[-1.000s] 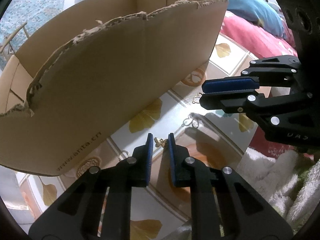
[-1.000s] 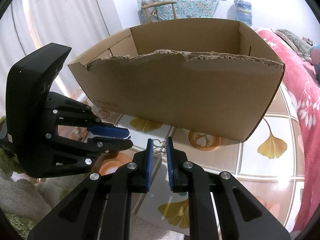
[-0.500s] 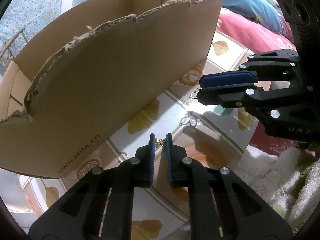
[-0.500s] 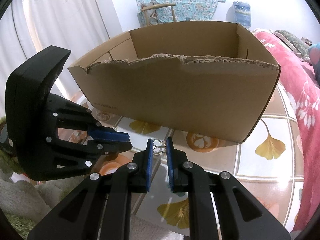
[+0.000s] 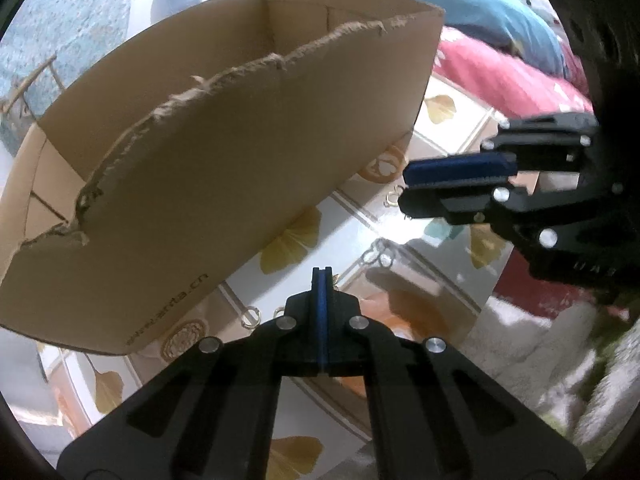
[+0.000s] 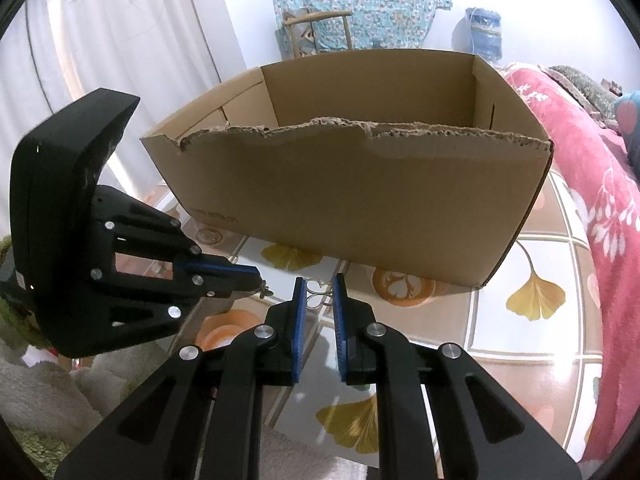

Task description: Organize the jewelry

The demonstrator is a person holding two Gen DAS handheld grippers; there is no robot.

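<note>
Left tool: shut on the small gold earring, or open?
Shut on it: the left tool has just closed, the gold earring poking from its tip.

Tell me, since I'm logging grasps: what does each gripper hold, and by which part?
The left gripper has just closed on a small gold charm, pinched at one edge. The right gripper clamps a gold wire earring by its sides.

Left wrist: you look steeply down, close to the tabletop (image 5: 404,240) | Right wrist: shallower | Shared: cardboard box (image 6: 360,200), each other's gripper.
</note>
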